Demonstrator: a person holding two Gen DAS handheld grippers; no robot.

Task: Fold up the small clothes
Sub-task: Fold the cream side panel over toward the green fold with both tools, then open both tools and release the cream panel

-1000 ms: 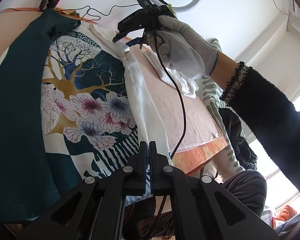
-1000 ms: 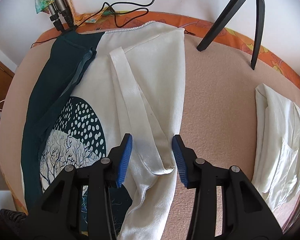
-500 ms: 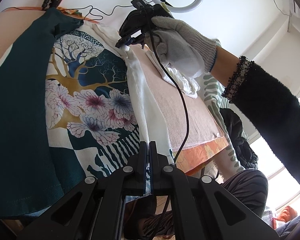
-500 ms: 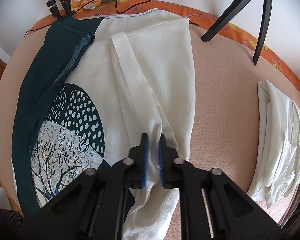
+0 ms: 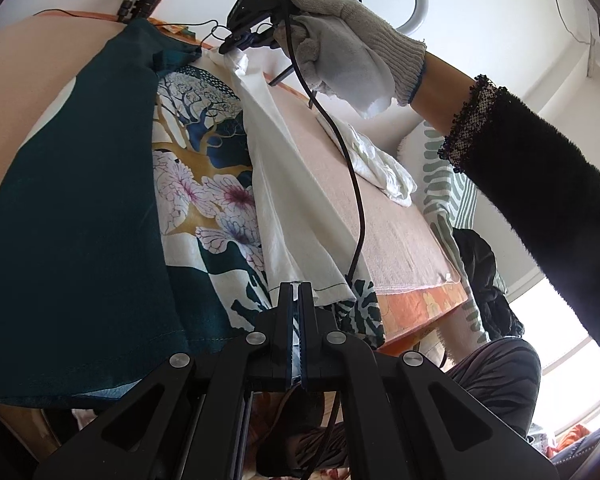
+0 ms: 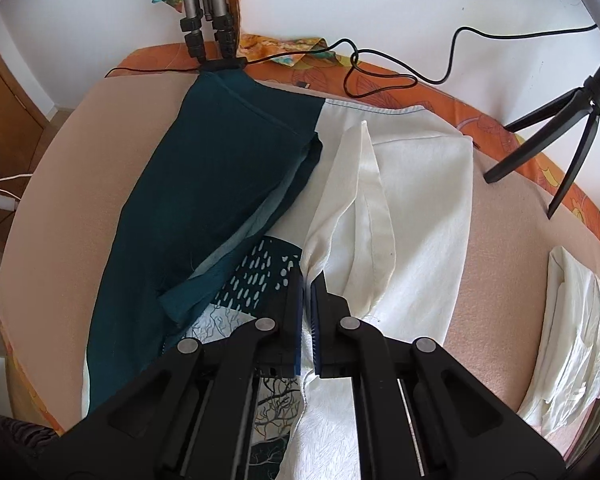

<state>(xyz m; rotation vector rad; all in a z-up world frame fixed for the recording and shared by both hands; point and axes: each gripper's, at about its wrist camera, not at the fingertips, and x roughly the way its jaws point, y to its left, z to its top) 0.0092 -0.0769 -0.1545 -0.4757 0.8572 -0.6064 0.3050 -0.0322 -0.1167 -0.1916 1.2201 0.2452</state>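
A small garment (image 5: 80, 200) lies on the pink blanket, dark teal with a tree and flower print (image 5: 204, 168) and a white inside. A white folded edge (image 5: 276, 184) runs taut from one gripper to the other. At the near hem my left gripper (image 5: 298, 286) is shut on that edge. At the far end my right gripper (image 5: 236, 42), held by a gloved hand (image 5: 340, 52), is shut on the same white fold. In the right wrist view the right gripper (image 6: 309, 280) pinches the white fold (image 6: 364, 184) and holds it up above the teal part (image 6: 204, 184).
A folded white cloth (image 6: 576, 320) lies at the blanket's right side. A black tripod (image 6: 560, 128) and a grey tripod's legs (image 6: 208, 20) stand at the far edge, with a black cable (image 6: 380, 72) between them. Dark clothes (image 5: 484, 280) hang beyond the orange border (image 5: 416, 304).
The right gripper closed on the white fold, then lifted it and carried it left and toward the far end, over the print. The left gripper stayed shut at the hem.
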